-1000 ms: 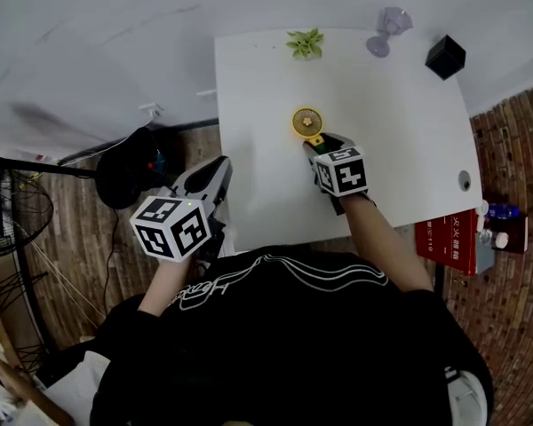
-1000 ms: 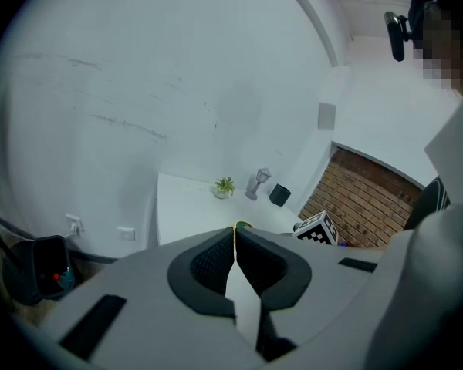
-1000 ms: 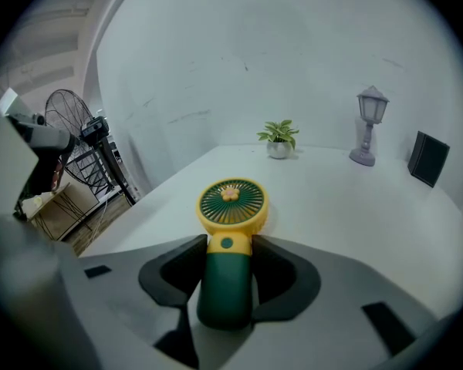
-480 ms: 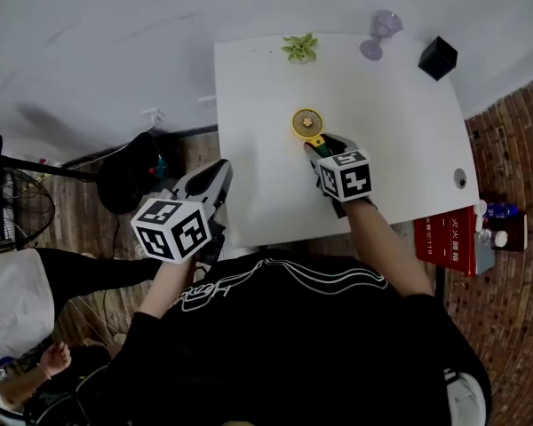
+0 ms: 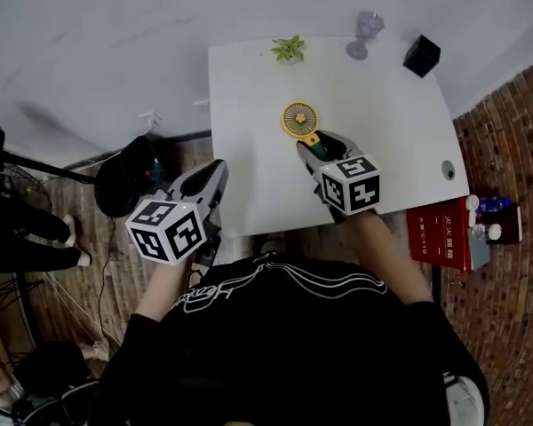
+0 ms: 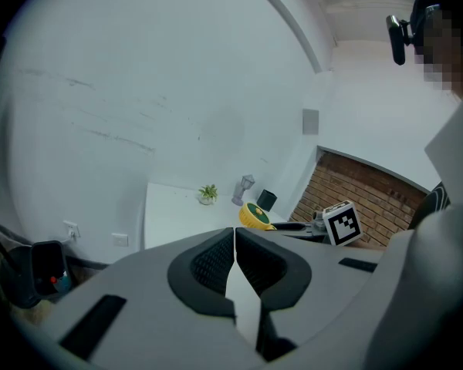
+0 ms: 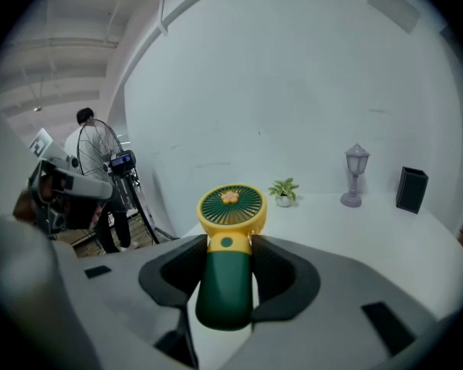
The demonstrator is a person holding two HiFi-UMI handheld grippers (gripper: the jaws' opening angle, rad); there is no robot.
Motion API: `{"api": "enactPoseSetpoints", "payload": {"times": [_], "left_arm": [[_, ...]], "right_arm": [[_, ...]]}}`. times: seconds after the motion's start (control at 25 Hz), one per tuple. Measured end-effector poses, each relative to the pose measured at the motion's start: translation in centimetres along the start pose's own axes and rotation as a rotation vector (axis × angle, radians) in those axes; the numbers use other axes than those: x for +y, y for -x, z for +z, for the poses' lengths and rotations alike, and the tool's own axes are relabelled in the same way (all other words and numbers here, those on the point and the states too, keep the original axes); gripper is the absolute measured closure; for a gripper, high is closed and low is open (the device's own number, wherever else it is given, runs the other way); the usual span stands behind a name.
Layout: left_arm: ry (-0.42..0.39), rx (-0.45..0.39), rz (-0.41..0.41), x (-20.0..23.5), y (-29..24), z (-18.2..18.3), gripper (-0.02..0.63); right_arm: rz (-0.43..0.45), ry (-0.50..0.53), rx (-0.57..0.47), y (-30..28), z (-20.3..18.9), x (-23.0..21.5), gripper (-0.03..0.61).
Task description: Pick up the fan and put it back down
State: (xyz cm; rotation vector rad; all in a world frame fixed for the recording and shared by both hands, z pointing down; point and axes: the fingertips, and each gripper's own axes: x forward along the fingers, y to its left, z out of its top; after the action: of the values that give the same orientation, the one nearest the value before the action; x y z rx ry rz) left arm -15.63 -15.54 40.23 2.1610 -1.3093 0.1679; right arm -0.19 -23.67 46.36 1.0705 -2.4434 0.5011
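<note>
The fan [image 5: 299,119] has a round yellow head and a green handle. My right gripper [image 5: 313,142] is shut on that handle and holds the fan up above the white table [image 5: 382,122]. In the right gripper view the fan [image 7: 230,206] stands upright between the jaws, with the pads [image 7: 272,272] pressing both sides of the handle. My left gripper [image 5: 215,169] hangs off the table's left edge over the floor. Its jaws are shut, with nothing between them, as the left gripper view shows [image 6: 235,233].
At the table's far edge stand a small potted plant [image 5: 288,49], a lavender lantern [image 5: 362,32] and a black box [image 5: 421,56]. A red box [image 5: 440,233] lies on the floor at right. A black bag [image 5: 124,180] and a person's legs [image 5: 27,238] are at left.
My right gripper has risen with the fan in it, lifting it off the table. The left gripper has shifted a little. A person has walked through the floor area at left.
</note>
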Motion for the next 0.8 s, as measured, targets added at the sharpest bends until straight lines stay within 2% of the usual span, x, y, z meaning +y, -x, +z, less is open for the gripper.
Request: {"api": "enactPoseSetpoints", "payload": {"times": [0.52,0.8], "left_arm": [[-0.012,-0.063,-0.056,-6.6,3.6,-1.3,0.58],[-0.032,-0.101,-0.082,-10.4,5.7,-2.1,0.58]], "right_arm": [[0.062,0.03,-0.209,11.0,3.3,4.8,0.397],[0.073,0.036,-0.294,15.7,2.8,5.9,0.397]]}}
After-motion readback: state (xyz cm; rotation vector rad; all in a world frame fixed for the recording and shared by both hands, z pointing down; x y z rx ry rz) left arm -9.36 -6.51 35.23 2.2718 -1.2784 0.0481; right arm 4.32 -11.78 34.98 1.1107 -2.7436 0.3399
